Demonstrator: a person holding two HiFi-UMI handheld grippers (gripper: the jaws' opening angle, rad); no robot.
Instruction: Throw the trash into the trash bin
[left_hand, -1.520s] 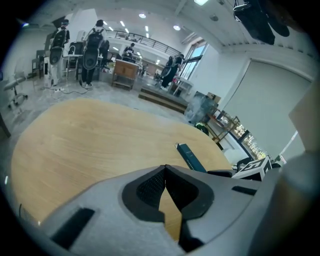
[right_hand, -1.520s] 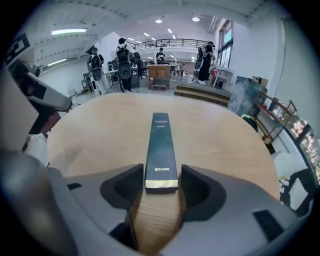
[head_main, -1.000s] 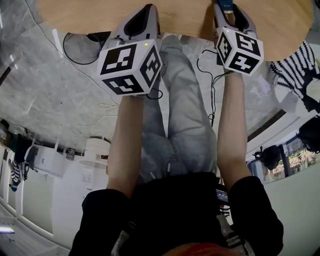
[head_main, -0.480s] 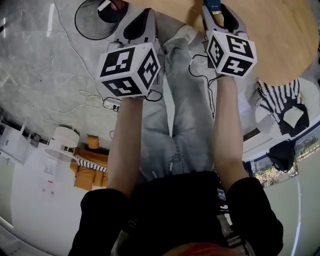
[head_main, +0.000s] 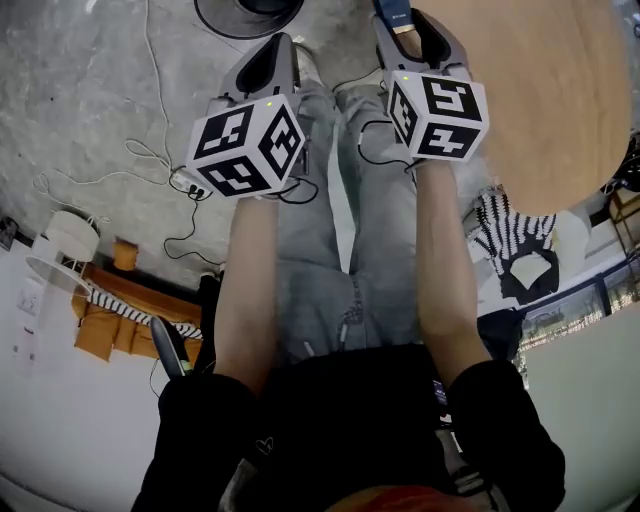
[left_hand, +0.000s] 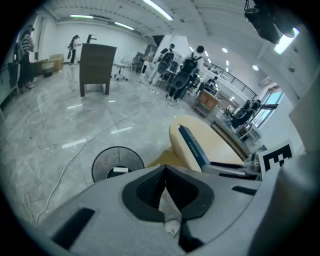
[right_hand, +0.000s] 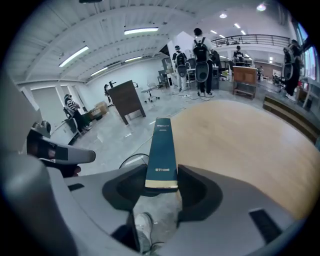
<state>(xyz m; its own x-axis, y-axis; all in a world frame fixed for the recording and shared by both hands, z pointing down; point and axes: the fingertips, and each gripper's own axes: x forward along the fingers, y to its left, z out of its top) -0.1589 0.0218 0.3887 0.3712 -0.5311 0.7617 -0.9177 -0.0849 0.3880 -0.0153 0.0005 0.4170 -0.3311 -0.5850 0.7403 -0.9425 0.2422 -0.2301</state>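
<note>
At eleven o'clock of the closed left gripper (head_main: 283, 42), trash bin (head_main: 225, 22); right gripper (right_hand: 161, 172) clamps a teal box (right_hand: 162, 145).

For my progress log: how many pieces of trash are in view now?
3: a crumpled white paper held by the left gripper, a dark blue box held by the right gripper, and one white piece inside the trash bin. More may be hidden.

The left gripper (left_hand: 165, 171) had its jaws closed together on a crumpled white paper scrap (left_hand: 169, 210). Beyond them a round black trash bin (left_hand: 131, 157) stood on the grey floor (left_hand: 60, 125), a white piece (left_hand: 120, 170) inside. To the right, a dark blue box (left_hand: 195, 147) showed against a round wooden table (left_hand: 222, 145).
</note>
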